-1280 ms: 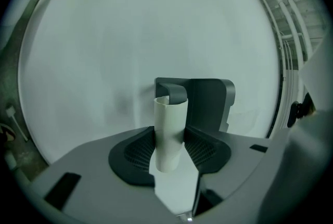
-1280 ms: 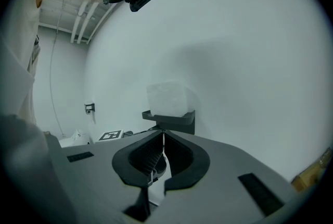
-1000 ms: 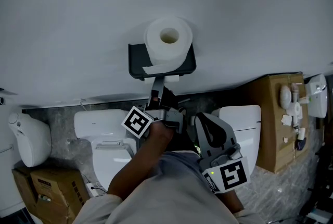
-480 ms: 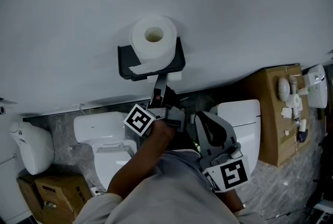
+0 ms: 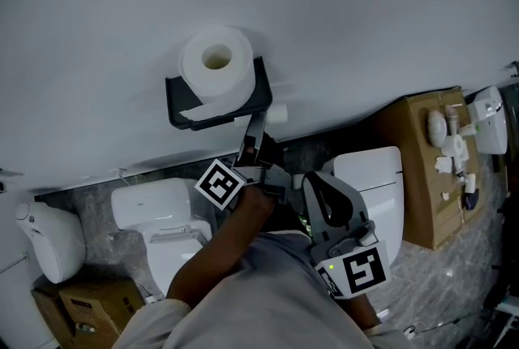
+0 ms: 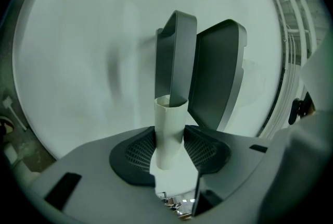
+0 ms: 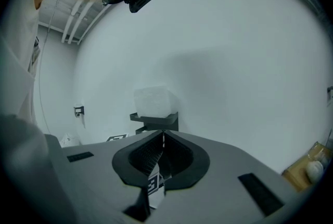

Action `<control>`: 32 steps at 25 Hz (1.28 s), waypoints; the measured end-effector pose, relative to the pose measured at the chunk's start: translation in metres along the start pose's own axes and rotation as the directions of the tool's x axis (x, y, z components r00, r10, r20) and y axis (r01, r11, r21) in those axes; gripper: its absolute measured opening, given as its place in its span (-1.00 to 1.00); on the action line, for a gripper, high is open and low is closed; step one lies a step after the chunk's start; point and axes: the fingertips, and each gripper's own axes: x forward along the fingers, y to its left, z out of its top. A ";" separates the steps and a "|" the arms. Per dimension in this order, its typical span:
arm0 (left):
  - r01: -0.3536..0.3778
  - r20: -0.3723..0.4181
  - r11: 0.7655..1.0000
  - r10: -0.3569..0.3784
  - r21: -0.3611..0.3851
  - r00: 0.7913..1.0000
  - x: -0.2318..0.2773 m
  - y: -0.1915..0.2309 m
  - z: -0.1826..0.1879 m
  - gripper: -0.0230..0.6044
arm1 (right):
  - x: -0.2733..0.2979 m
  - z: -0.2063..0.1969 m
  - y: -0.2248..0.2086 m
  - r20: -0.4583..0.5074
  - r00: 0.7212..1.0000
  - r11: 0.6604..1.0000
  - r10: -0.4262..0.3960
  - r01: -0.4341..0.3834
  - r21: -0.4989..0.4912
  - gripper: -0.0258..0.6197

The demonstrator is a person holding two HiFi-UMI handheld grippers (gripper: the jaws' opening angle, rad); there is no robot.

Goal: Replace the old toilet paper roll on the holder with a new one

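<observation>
A full white roll [image 5: 215, 67] rests on top of the black wall holder [image 5: 182, 114]. Just below the holder's right end, my left gripper [image 5: 258, 130] is shut on the old, bare cardboard tube [image 5: 278, 113], which sticks out past that end. In the left gripper view the pale tube [image 6: 169, 129] stands pinched between the pads of the left gripper [image 6: 169, 142], with the holder's dark parts [image 6: 218, 77] close ahead. My right gripper [image 5: 310, 187] hangs back, shut and empty. Over the shut right gripper [image 7: 163, 139], the right gripper view shows the roll [image 7: 151, 100] on the holder [image 7: 156, 120].
On the stone floor below stand two white toilets [image 5: 162, 217] [image 5: 373, 177], a brown box [image 5: 430, 169] topped with small white fittings, a white fixture [image 5: 49, 238] and another carton [image 5: 81, 307] at the lower left. The wall is plain white.
The left gripper has drawn the bare tube to the right, from under the holder to past its right end. In the head view the holder has shifted left and up. The right gripper has hardly moved.
</observation>
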 end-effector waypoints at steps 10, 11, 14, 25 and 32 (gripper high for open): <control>-0.011 -0.098 1.000 0.012 0.010 0.995 0.007 0.001 -0.036 -0.36 | -0.011 0.001 -0.010 0.005 0.999 0.999 -0.036 0.036 0.004 -0.86; -0.013 -0.106 1.000 0.014 0.012 0.994 0.008 0.001 -0.038 -0.37 | -0.011 0.001 -0.010 0.003 0.999 0.999 -0.036 0.036 0.005 -0.86; -0.017 -0.124 1.000 0.019 0.019 0.992 0.008 0.003 -0.042 -0.37 | -0.009 0.000 -0.009 0.001 0.999 0.999 -0.035 0.035 0.009 -0.86; -0.017 -0.217 1.000 0.022 0.026 0.976 0.009 0.009 -0.062 -0.37 | -0.012 0.002 -0.008 0.014 0.999 0.999 -0.036 0.036 0.011 -0.86; -0.054 -0.254 0.988 0.089 0.141 0.963 -0.009 0.015 -0.068 -0.37 | -0.015 0.001 -0.010 0.015 0.999 0.999 -0.031 0.031 0.018 -0.86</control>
